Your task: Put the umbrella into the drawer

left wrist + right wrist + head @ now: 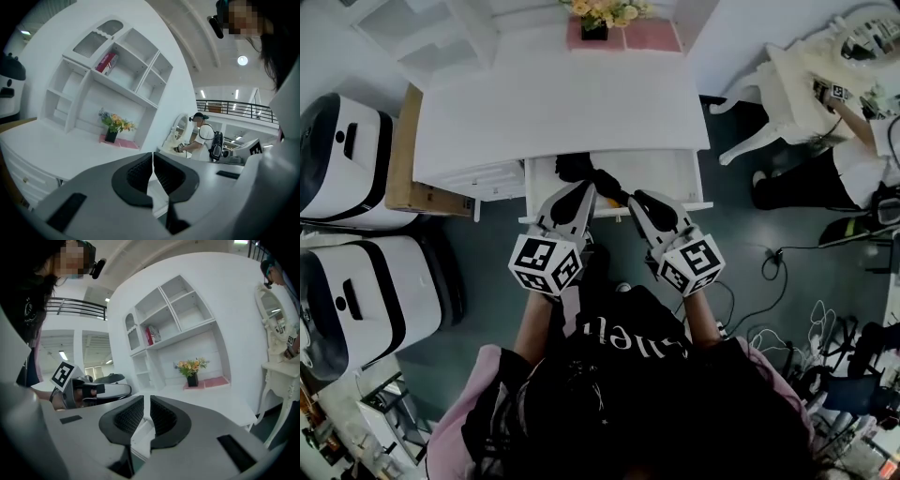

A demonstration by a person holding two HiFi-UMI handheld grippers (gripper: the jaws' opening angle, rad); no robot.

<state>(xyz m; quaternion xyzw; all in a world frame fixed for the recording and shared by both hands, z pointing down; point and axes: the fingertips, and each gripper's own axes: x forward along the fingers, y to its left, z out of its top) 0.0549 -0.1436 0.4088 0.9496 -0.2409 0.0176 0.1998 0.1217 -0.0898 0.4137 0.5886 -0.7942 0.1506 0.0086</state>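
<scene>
Head view: left gripper [584, 190] and right gripper [637, 200] hang side by side in front of the open drawer [675, 173] of the white bench [553, 103].
Umbrella [577, 167]: small, black and folded; it lies inside the drawer, in the left part, just beyond the fingertips.
Left gripper view: fingers together, nothing between them.
Right gripper view: fingers closed together, only a thin slit remains, nothing between them.
Contact: I cannot tell if the left gripper touches the umbrella; no fingers clamp it.
Handling: probably light; the fabric looks soft and maybe a little slippery, with a stiff rod inside.
Where to hold: across the middle of the folded body, where the rod gives support; loose cloth alone may slip out.
Task state: the umbrella seems already in its place; the drawer is not yet pushed shut.
</scene>
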